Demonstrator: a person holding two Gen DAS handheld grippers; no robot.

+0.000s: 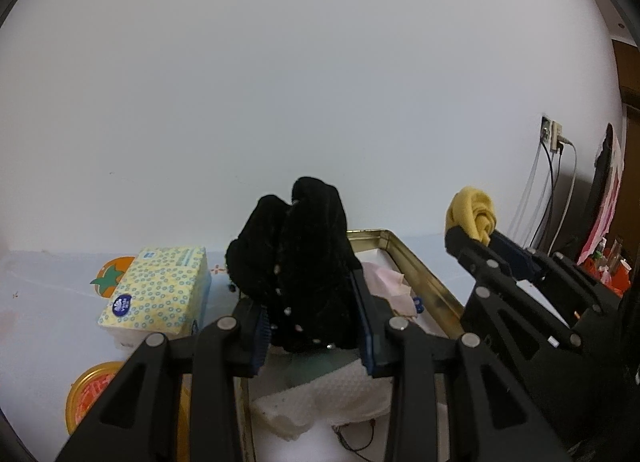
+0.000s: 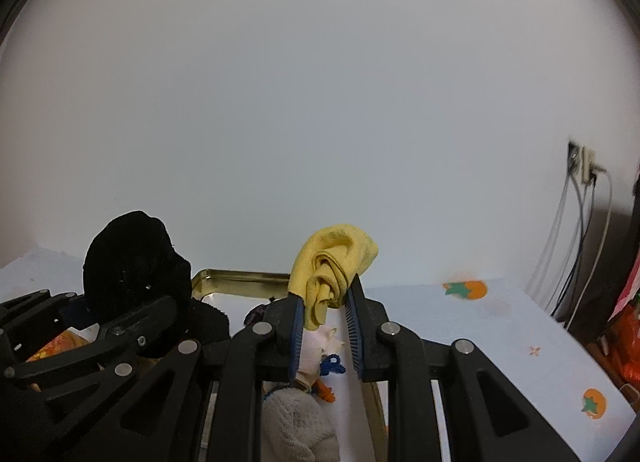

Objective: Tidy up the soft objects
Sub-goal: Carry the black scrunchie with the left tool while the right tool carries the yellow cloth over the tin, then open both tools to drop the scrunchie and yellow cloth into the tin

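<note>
My left gripper (image 1: 312, 286) is shut on a black fuzzy cloth (image 1: 296, 254) with small white beads and holds it above a gold metal tin (image 1: 420, 274). My right gripper (image 2: 326, 294) is shut on a bunched yellow cloth (image 2: 334, 262), also raised over the tin (image 2: 240, 280). The right gripper (image 1: 476, 232) with the yellow cloth (image 1: 474, 214) shows at the right of the left wrist view. The black cloth (image 2: 132, 258) shows at the left of the right wrist view. The tin holds a white textured cloth (image 1: 332, 394), a pink cloth (image 1: 388, 282) and a white knit item (image 2: 298, 426).
A yellow dotted tissue pack (image 1: 160, 290) lies left of the tin. A round gold-rimmed lid (image 1: 86, 394) sits at the front left. The tablecloth (image 2: 500, 326) is pale blue with orange fruit prints. A wall socket with cables (image 2: 584, 170) is at the right, with clutter beyond the table edge.
</note>
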